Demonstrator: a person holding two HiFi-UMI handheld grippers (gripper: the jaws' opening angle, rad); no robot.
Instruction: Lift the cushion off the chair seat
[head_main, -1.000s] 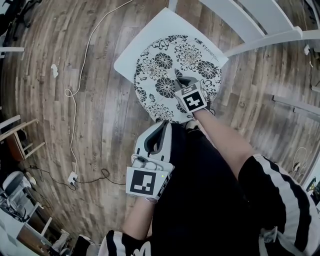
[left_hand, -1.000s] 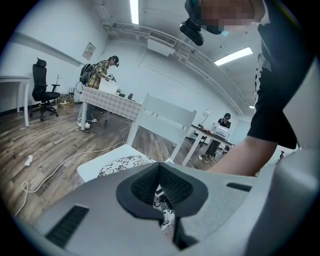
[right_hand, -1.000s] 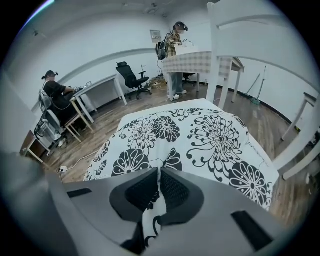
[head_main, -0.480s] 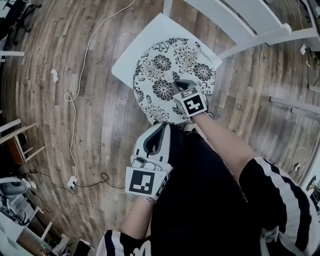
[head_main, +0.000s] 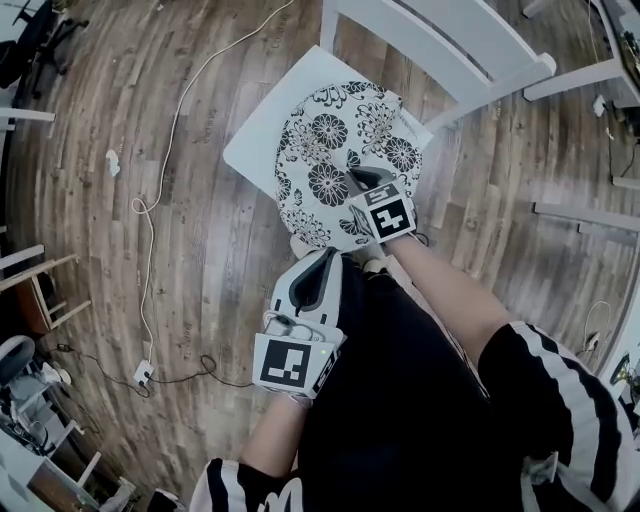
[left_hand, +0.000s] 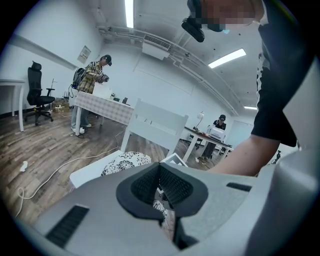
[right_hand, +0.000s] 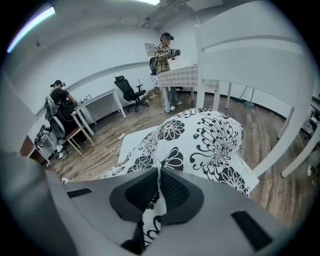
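Note:
A round white cushion with black flowers (head_main: 340, 150) lies on the white chair's seat (head_main: 255, 135), its near edge raised. My right gripper (head_main: 363, 180) is shut on that near edge. In the right gripper view the patterned fabric is pinched between the pads (right_hand: 172, 187), and the cushion (right_hand: 205, 132) slopes away over the seat (right_hand: 131, 141). My left gripper (head_main: 322, 255) hovers close to my body, short of the chair. Its jaws stand together with nothing in them (left_hand: 159, 167), and the cushion (left_hand: 125, 161) shows beyond them.
The chair's slatted back (head_main: 450, 40) rises behind the cushion. A white cable (head_main: 170, 130) runs over the wood floor to a power strip (head_main: 143, 375). A small wooden stool (head_main: 40, 290) stands at the left. A person (left_hand: 90, 95) stands at a far table.
My right gripper has risen with the cushion's near edge, so the cushion tilts up and more bare seat shows at its left. The left gripper has hardly shifted.

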